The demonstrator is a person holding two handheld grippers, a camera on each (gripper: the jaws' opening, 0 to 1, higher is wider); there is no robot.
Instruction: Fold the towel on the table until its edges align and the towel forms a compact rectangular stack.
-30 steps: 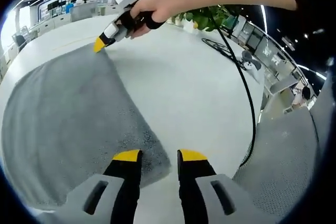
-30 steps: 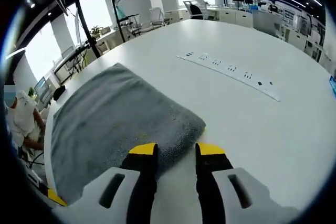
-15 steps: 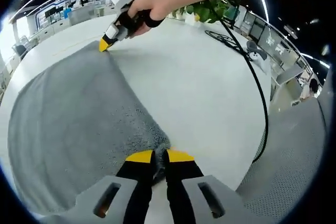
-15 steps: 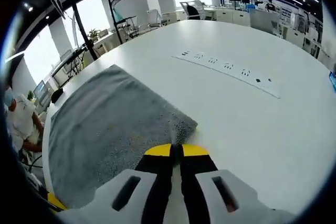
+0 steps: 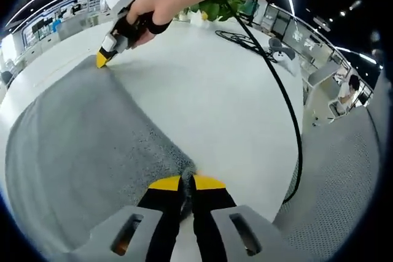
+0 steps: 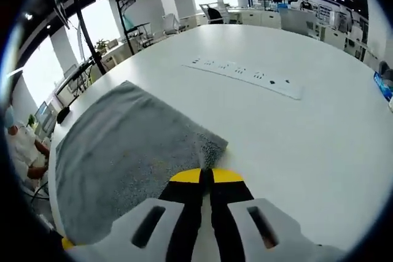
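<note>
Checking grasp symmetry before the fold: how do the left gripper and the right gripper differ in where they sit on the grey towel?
The left gripper pinches the corner nearest its camera; the right gripper pinches the far corner along the same edge of the grey towel. A bare hand wraps the right gripper's handle in the left gripper view; the left gripper's holder is unseen. Both have yellow tips shut on towel, resting on the white table.

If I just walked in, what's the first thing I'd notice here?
You'd notice the big grey towel spread flat on the white table. Two yellow-tipped grippers pinch its corners: the left gripper is shut on the near corner in the left gripper view, and the right gripper, held in a person's hand, is shut on another corner. A black cable snakes across the table nearby.
</note>
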